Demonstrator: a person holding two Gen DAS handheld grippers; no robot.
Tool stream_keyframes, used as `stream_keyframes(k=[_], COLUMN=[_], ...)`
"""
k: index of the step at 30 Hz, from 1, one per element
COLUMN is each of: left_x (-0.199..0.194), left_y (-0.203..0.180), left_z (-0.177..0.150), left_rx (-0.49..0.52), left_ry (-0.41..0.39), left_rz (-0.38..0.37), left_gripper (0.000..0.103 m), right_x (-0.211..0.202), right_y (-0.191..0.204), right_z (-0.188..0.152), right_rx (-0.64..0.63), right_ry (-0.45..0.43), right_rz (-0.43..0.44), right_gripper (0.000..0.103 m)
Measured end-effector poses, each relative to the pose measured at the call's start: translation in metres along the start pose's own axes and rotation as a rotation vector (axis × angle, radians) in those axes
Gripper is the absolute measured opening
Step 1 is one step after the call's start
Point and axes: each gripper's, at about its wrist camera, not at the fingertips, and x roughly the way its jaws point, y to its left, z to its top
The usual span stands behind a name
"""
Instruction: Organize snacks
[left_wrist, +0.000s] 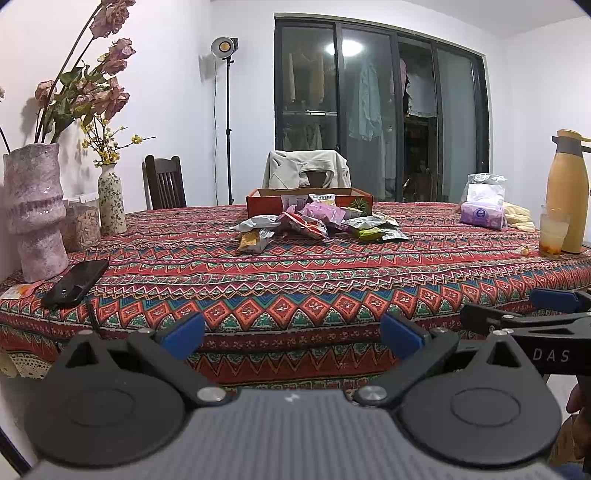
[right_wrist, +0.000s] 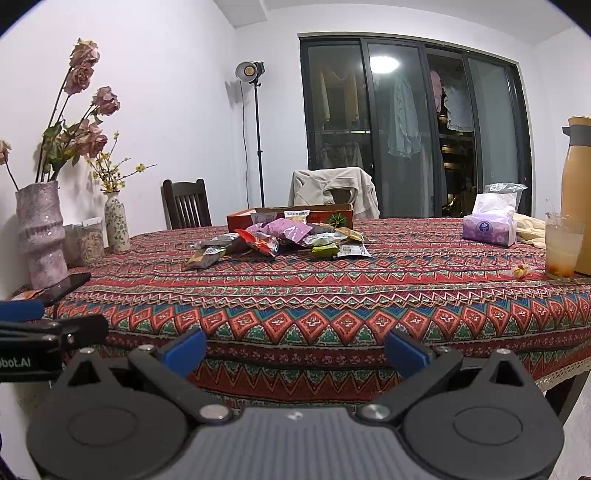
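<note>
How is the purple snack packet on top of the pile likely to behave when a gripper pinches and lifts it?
The purple snack packet looks like thin, crinkled film, so it will probably flex rather than hold its shape. It seems puffy and small, so likely light. Its glossy surface may be slippery, and since it rests on other packets, lifting it could shift them.

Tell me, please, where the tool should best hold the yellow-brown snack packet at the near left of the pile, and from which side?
Probably grip the yellow-brown snack packet at its near crimped end, coming from the front: it lies flat, pointing toward the cameras, apart from the pile.
</note>
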Motion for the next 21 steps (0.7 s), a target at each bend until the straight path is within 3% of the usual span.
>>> stream_keyframes(k=[21], left_x=[-0.0009], left_y=[-0.0018], left_z=[-0.0001], left_rx=[0.003], left_ry=[0.001], left_rz=[0.000], left_gripper=[0.103], right_x=[0.0005], right_y=[-0.0001], right_z=[-0.0004], right_rx=[-0.001], right_ry=[0.004], right_rz=[0.001], right_gripper=[0.103])
